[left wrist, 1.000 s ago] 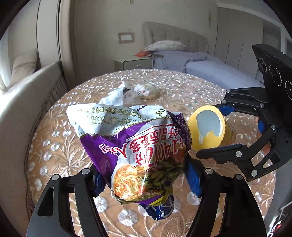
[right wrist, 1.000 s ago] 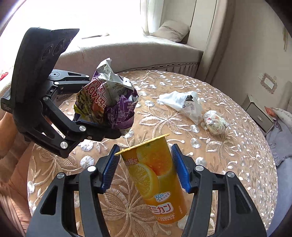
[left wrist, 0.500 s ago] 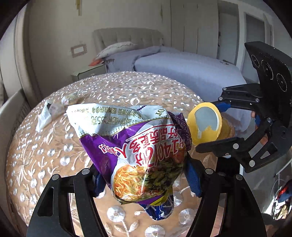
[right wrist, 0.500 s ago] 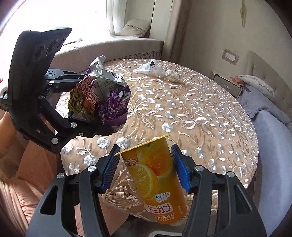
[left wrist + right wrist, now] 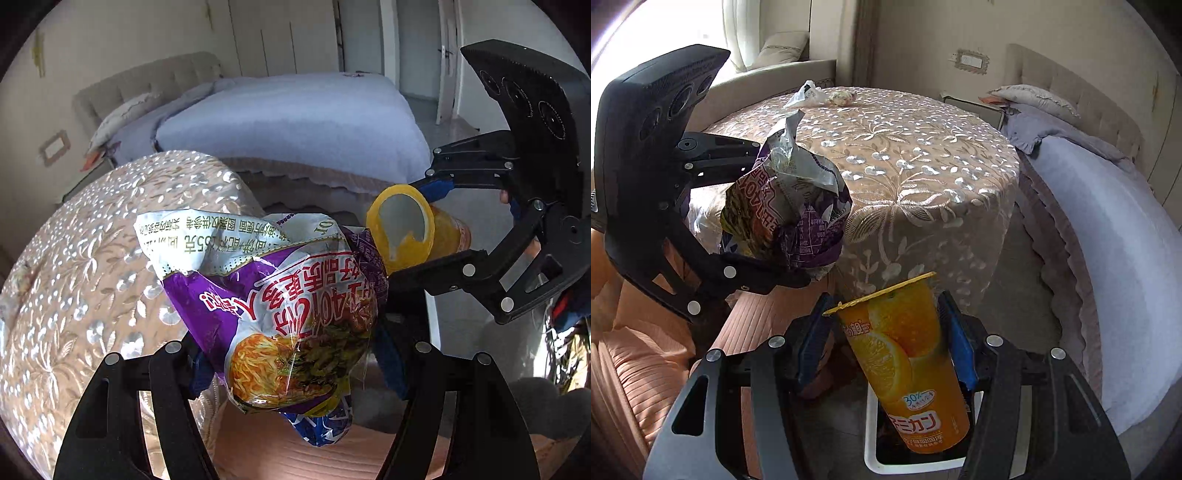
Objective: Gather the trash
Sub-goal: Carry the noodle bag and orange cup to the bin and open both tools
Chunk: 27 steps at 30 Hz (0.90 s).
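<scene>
**Both hands full, off the table's edge**

The bed (image 5: 1108, 206) with its pale lavender cover fills the right of my right-hand view, its padded headboard against the wall. Beside it stands the round table (image 5: 923, 155) under a tan cloth stitched with silver flowers; on its far side lie a crumpled white wrapper (image 5: 807, 94) and, just beside it, a small wadded scrap (image 5: 842, 96). A peach ribbed cushion (image 5: 639, 354) sits low at the left, next to the table.

Below my right gripper (image 5: 884, 345) there is a white-rimmed bin (image 5: 871, 435) on the floor — its dark inside shows around the bottom of what I carry.

My left gripper (image 5: 291, 360) is clamped on a purple noodle bag (image 5: 280, 302), crumpled, its torn silver-lined mouth pointing away from me. It hangs off the table's edge, above the cushion.

My right gripper is closed on an orange juice cup (image 5: 908, 365), the blue pads (image 5: 960, 350) pressing its sides. The cup stands tilted, its peeled yellow lid rim uppermost, its base over the bin's opening.

The two loads are close — from the left view the cup's open mouth (image 5: 402, 230) sits just beside the bag's upper right corner.
</scene>
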### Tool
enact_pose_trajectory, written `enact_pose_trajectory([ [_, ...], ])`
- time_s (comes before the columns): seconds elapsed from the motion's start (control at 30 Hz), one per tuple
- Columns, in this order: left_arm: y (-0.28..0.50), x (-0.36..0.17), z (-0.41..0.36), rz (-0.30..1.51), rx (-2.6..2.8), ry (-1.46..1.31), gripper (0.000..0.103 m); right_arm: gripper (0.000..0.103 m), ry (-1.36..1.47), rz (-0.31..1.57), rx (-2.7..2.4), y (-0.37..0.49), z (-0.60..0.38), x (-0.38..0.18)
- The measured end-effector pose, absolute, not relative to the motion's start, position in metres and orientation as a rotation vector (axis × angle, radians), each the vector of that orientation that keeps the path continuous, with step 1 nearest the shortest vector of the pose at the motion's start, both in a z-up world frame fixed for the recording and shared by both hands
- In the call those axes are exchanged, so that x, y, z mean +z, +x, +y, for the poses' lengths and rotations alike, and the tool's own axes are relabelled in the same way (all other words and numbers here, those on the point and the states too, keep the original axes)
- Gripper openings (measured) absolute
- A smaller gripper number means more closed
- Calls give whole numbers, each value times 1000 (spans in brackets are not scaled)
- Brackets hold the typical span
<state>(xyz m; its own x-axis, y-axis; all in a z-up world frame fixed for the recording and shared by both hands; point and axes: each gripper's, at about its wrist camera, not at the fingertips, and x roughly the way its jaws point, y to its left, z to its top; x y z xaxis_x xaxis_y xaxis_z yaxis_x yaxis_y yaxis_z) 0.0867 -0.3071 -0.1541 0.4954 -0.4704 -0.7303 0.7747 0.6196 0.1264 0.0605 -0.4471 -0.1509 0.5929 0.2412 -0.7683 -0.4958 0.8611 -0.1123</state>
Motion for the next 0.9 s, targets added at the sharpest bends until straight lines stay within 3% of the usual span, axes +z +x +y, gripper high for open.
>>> enact_pose_trajectory([
  [0.53, 96, -251, -430, 854, -1060, 786, 71, 54, -266, 1057, 414, 69, -544, -243],
  [0.57, 101, -254, -435, 868, -1080, 785, 74, 65, -252, 1087, 418, 73, -551, -249],
  [0.63, 105, -263, -443, 899, -1099, 787, 94, 97, -247, 1127, 395, 76, -560, -260],
  [0.9, 97, -286, -461, 917, -1129, 848, 98, 99, -243, 1159, 344, 71, -585, -282],
])
